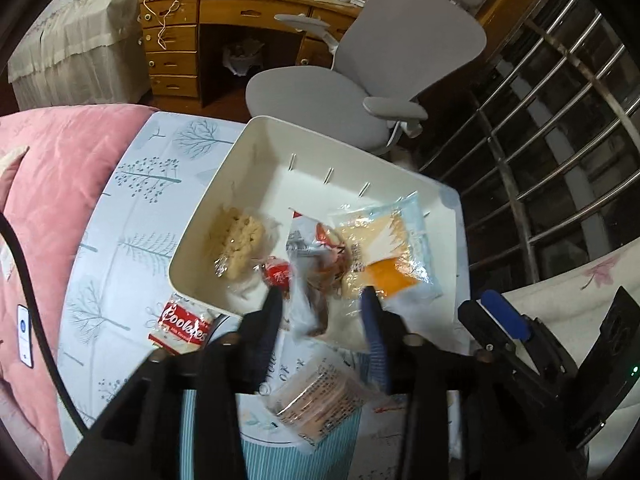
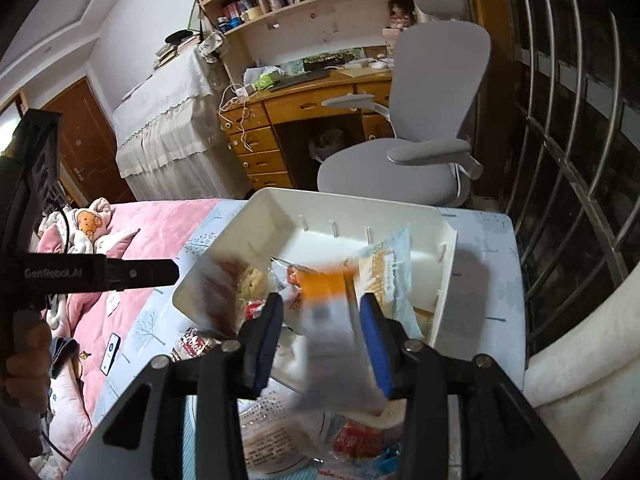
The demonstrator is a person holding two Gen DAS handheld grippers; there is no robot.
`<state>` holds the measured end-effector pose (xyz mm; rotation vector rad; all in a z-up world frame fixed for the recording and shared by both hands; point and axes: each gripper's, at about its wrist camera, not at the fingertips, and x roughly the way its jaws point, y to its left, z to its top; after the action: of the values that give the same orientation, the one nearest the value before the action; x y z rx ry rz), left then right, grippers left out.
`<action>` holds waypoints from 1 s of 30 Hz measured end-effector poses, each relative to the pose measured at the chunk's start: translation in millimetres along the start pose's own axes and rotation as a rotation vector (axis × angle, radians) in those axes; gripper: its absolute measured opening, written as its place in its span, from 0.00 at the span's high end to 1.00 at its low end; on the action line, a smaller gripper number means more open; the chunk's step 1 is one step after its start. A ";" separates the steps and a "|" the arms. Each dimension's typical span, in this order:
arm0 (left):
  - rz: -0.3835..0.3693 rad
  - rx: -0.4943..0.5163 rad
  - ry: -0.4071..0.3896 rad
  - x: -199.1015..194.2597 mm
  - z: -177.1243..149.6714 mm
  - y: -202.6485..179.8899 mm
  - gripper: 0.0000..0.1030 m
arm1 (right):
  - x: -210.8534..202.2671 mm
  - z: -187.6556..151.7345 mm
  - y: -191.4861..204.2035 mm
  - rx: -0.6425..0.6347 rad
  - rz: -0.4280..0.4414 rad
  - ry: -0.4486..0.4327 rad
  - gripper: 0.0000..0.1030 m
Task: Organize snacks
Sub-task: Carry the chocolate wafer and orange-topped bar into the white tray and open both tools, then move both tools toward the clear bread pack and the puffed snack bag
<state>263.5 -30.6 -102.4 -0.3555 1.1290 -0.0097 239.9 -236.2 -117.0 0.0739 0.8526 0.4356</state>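
A white bin stands on the tree-print sheet and holds a beige crisp block, a small red packet and a blue-edged clear packet. My left gripper hovers at the bin's near rim. A blurred clear-wrapped brown snack hangs loose between its jaws, which stand apart from it. My right gripper is over the same rim of the bin. A blurred orange-and-white packet lies between its blue pads, with a gap on the left side.
A red Cookies packet lies on the sheet by the bin's near corner, and a printed clear packet lies under the left gripper. A pink quilt lies to the left. Beyond the bed are a grey chair and metal window bars.
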 end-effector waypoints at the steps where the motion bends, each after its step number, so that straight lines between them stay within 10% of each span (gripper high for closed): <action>1: 0.003 -0.003 0.004 -0.3 -1.2 0.0 0.49 | -0.5 -2.3 -0.7 0.003 0.003 0.002 0.56; 30: -0.001 0.126 0.196 29.8 -78.4 -26.2 0.31 | -62.4 -68.3 -71.2 0.154 -0.128 -0.013 0.38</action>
<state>211.5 -82.3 -150.9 -0.2461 1.3155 -0.1184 177.7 -333.4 -134.4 0.1634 0.8723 0.2489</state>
